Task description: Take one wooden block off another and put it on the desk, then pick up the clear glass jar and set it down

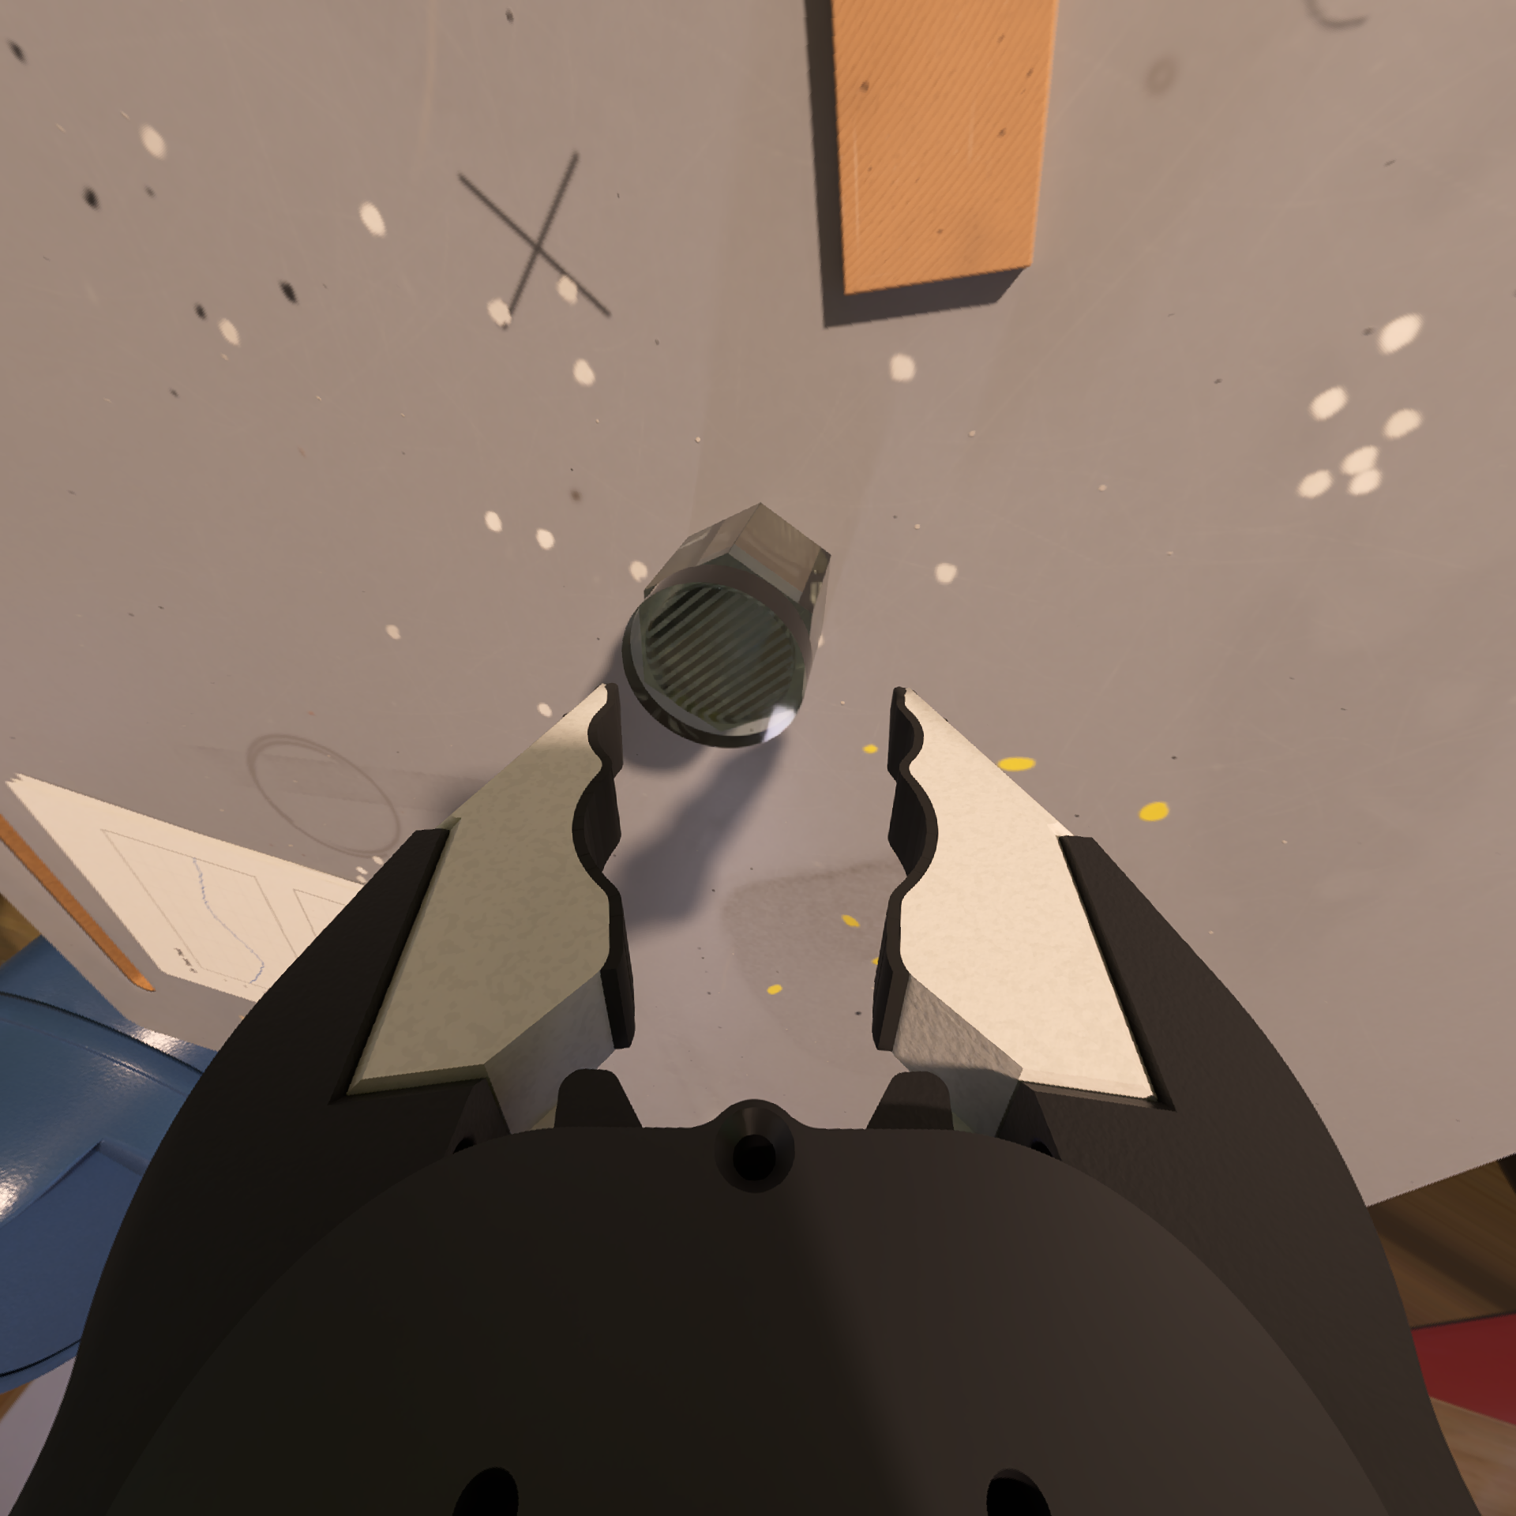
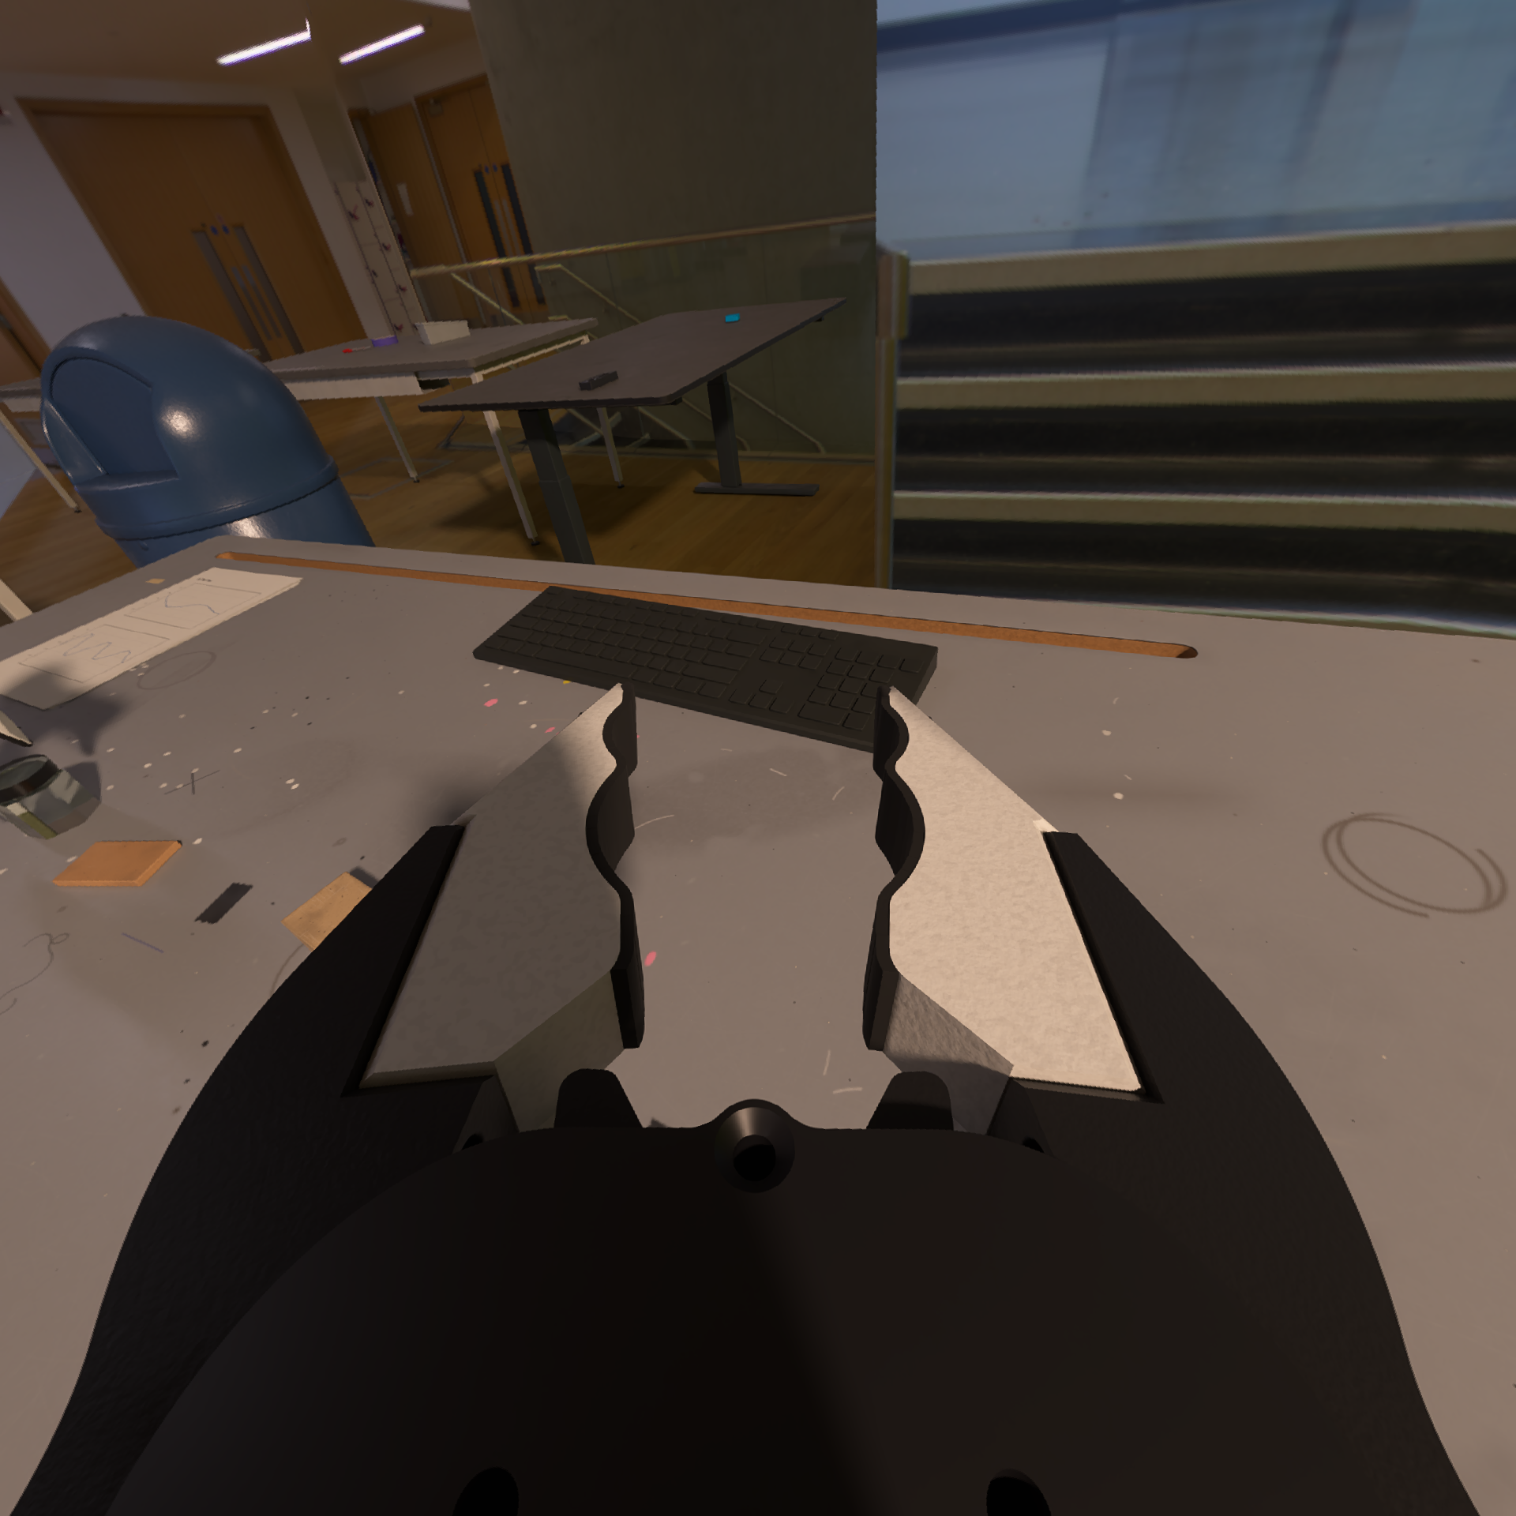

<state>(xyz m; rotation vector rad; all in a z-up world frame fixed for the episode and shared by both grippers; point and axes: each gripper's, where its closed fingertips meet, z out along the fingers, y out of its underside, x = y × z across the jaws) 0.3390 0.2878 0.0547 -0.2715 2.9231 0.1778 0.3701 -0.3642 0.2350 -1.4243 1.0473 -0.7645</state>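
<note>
The clear glass jar (image 1: 726, 632) stands upright on the grey desk (image 1: 246, 509), seen from above with its round mouth towards me. My left gripper (image 1: 751, 697) is open and empty, hovering over the desk with its fingertips just short of the jar. A flat wooden block (image 1: 939, 139) lies on the desk beyond the jar. In the right wrist view the jar (image 2: 41, 792) sits at the far left edge, with one wooden block (image 2: 119, 861) and a second wooden block (image 2: 328, 906) lying apart on the desk. My right gripper (image 2: 751, 705) is open and empty above the desk.
A black keyboard (image 2: 714, 664) lies ahead of my right gripper. A printed paper sheet (image 2: 148, 627) lies at the desk's far left and also shows in the left wrist view (image 1: 189, 894). A blue bin (image 2: 180, 443) stands beyond the desk edge. A wood-edged slot (image 2: 738, 607) runs along the far side.
</note>
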